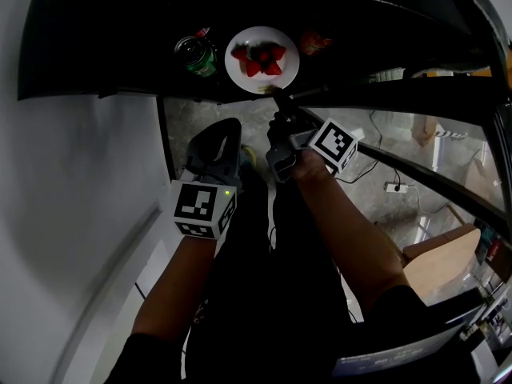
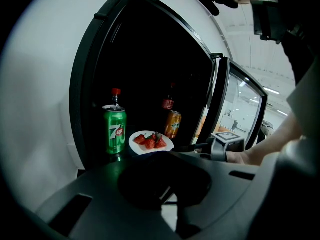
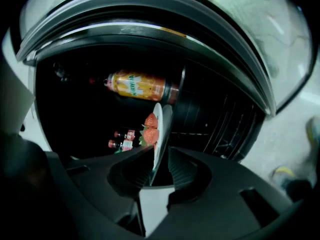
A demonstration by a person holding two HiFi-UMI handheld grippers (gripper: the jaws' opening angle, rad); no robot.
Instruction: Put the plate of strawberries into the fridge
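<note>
A white plate (image 1: pixel 240 75) (image 2: pixel 135 142) (image 3: pixel 160 126) carrying red strawberries (image 1: pixel 261 58) (image 2: pixel 151 142) (image 3: pixel 150 128) is inside the dark open fridge, on or just above a shelf. My right gripper (image 1: pixel 276 97) (image 3: pixel 157 157) (image 2: pixel 192 147) is shut on the plate's near rim, which runs edge-on between its fingers in the right gripper view. My left gripper (image 1: pixel 219 128) (image 2: pixel 165 156) hangs below the fridge opening, left of the right one. It is shut and holds nothing.
A green soda can (image 1: pixel 197 56) (image 2: pixel 114 131) stands left of the plate and an orange can (image 1: pixel 314 42) (image 2: pixel 173 124) (image 3: pixel 140 85) right of it. A dark bottle (image 2: pixel 169 100) stands behind. The glass fridge door (image 2: pixel 241 109) (image 1: pixel 416 114) is swung open on the right. White fridge wall (image 1: pixel 80 174) fills the left.
</note>
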